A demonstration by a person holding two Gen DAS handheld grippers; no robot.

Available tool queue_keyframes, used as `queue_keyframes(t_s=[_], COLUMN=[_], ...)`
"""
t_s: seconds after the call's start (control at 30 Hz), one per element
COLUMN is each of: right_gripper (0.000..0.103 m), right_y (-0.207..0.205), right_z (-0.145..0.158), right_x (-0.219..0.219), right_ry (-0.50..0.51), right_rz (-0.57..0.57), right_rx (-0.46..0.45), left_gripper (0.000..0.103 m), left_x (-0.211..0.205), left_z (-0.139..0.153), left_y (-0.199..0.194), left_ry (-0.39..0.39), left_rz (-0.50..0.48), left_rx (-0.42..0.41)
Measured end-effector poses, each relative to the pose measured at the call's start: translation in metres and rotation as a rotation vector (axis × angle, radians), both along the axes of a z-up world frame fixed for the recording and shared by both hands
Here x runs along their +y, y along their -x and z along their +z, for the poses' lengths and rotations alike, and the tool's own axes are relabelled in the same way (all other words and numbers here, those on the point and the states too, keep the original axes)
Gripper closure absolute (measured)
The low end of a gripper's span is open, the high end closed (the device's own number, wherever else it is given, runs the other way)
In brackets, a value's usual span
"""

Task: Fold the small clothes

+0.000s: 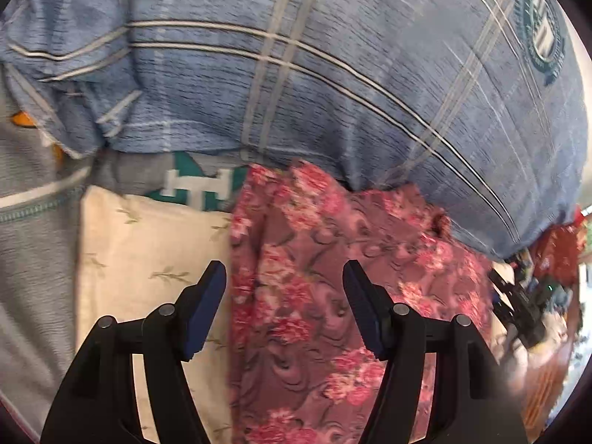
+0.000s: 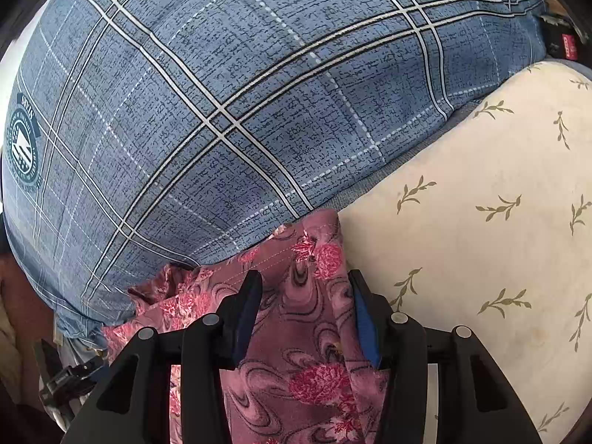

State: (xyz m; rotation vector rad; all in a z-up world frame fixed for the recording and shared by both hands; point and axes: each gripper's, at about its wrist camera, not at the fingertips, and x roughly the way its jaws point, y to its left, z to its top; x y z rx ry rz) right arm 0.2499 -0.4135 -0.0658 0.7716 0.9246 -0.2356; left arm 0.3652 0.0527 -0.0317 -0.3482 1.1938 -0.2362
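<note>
Nearest the cameras: the two tools, each seen from its own wrist view, both angled down at the same garment.

Left tool (image 1: 284,277): jaws apart, nothing between the pads; the floral cloth lies beneath the gap, apparently untouched (a hover, by the look of it, over one edge).

Right tool (image 2: 305,288): jaws partly apart, the cloth running up between them; its bunched fold seems to meet the right-hand pad, but whether both pads press cannot be told.

Floral garment (image 1: 325,277): pink and maroon with rose print, the task's thing; it lies crumpled across the cream cover, its far end tucked against the blue pillow. Probably approached from two sides so that an edge can be lifted and laid over evenly.

Cream cover (image 2: 481,203): pale cloth with olive sprigs, a soft rounded surface under and beside the garment; it serves as the folding ground.

Grey cloth (image 1: 33,240): left of the cream cover in the left view, with a zip line.

Green-and-white fabric (image 1: 199,183): a small patch peeping out beyond the cream cover, under the pillow's edge.

Blue checked pillow (image 2: 222,111): farthest, filling the upper half of both views; it bounds the space and pins the garment's far end, which may hinder spreading.
</note>
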Motion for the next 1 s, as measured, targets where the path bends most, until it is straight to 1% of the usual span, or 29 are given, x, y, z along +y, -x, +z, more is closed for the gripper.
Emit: queue_keyframes(t_s=[0.07, 0.1, 0.17, 0.23, 0.27, 0.33, 0.37, 0.4, 0.47, 0.5, 0.53, 0.57, 0.6, 0.63, 0.7, 0.77, 0.8, 0.83, 0.9, 0.93, 1.0], right_gripper=[0.053, 0.053, 0.053, 0.053, 0.053, 0.053, 0.053, 0.053, 0.054, 0.061, 0.085, 0.098, 0.099, 0.099, 0.099, 0.099, 0.099, 0.099, 0.099, 0.099, 0.099], right_y=[0.002, 0.002, 0.004, 0.004, 0.004, 0.006, 0.006, 0.007, 0.008, 0.008, 0.009, 0.009, 0.009, 0.012, 0.015, 0.018, 0.019, 0.02, 0.018, 0.015, 0.007], right_z=[0.0, 0.0, -0.001, -0.003, -0.004, -0.006, -0.007, -0.008, -0.008, -0.008, -0.006, -0.004, -0.002, 0.006, 0.023, 0.048, 0.06, 0.067, 0.077, 0.078, 0.067], right_x=[0.001, 0.002, 0.002, 0.003, 0.003, 0.002, 0.002, 0.001, 0.0, 0.001, 0.001, 0.003, 0.006, 0.011, 0.02, 0.029, 0.031, 0.031, 0.029, 0.025, 0.02], right_ry=[-0.001, 0.002, 0.005, 0.005, 0.004, -0.004, -0.01, -0.014, -0.016, -0.001, 0.023, 0.039, 0.053, 0.093, 0.122, 0.141, 0.131, 0.127, 0.105, 0.103, 0.095], right_rz=[-0.002, 0.0, 0.005, 0.005, 0.005, 0.004, 0.003, 0.004, 0.005, 0.01, 0.015, 0.028, 0.045, 0.05, 0.092, 0.129, 0.135, 0.131, 0.113, 0.098, 0.073], right_rx=[-0.002, -0.004, -0.005, -0.01, -0.013, -0.019, -0.023, -0.026, -0.032, -0.032, -0.027, -0.031, -0.041, -0.065, -0.138, -0.229, -0.275, -0.302, -0.347, -0.346, -0.307], left_gripper=[0.039, 0.039, 0.039, 0.039, 0.041, 0.046, 0.055, 0.075, 0.101, 0.101, 0.101, 0.101, 0.101, 0.101, 0.101, 0.101, 0.101, 0.101, 0.101, 0.101, 0.101], left_x=[0.002, 0.004, -0.005, -0.02, -0.026, -0.032, -0.031, -0.031, -0.028, -0.026, -0.026, -0.026, -0.028, -0.028, -0.029, -0.027, -0.024, -0.019, -0.018, -0.01, -0.002], left_z=[0.009, 0.013, 0.014, 0.008, 0.002, -0.01, -0.016, -0.02, -0.02, -0.014, -0.008, 0.001, 0.011, 0.021, 0.036, 0.043, 0.043, 0.043, 0.027, 0.018, -0.012], left_y=[0.004, 0.007, 0.007, 0.002, -0.002, -0.011, -0.015, -0.018, -0.018, -0.014, -0.011, -0.005, 0.004, 0.011, 0.014, 0.014, 0.012, 0.011, 0.002, -0.002, -0.013], left_ry=[-0.009, -0.019, -0.028, -0.05, -0.074, -0.118, -0.115, -0.105, -0.08, -0.078, -0.09, -0.103, -0.11, -0.115, -0.11, -0.108, -0.104, -0.109, -0.123, -0.121, -0.119], left_rz=[-0.004, -0.019, -0.072, -0.115, -0.131, -0.126, -0.12, -0.111, -0.099, -0.085, -0.081, -0.085, -0.092, -0.098, -0.104, -0.097, -0.087, -0.071, -0.016, 0.011, 0.059], left_rx=[-0.049, -0.067, -0.082, -0.066, -0.051, -0.015, 0.006, 0.021, 0.015, -0.019, -0.05, -0.092, -0.134, -0.171, -0.219, -0.237, -0.235, -0.23, -0.189, -0.157, -0.062])
